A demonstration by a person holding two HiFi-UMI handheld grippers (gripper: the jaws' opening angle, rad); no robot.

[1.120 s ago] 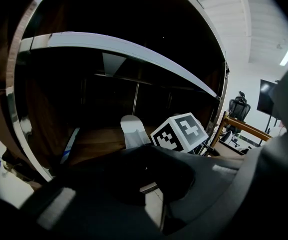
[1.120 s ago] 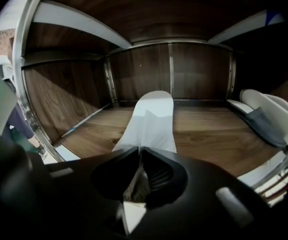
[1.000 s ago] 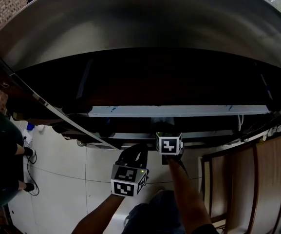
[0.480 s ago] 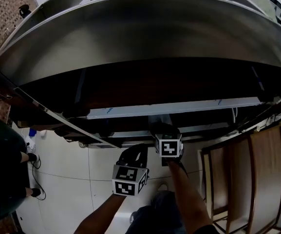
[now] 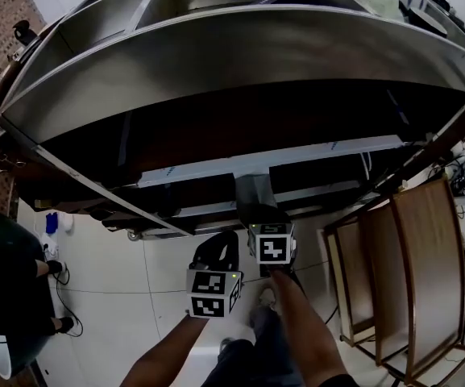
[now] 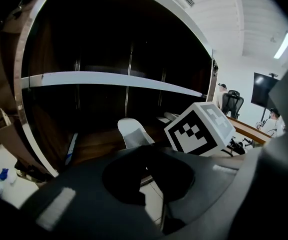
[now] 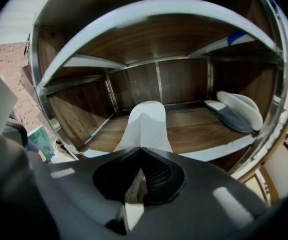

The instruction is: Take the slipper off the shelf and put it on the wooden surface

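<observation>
Now, right claw [image 7: 141, 149] freshly closed, pinching smooth white slipper [image 7: 146, 126], left claw [image 6: 146, 148] closed empty, wood-grain shelf [image 7: 193, 126].

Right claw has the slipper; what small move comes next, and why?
Probably draw the right claw back toward the person, clear of the shelf: it is shut on the slipper, whose far end reaches over the shelf's front edge.
</observation>
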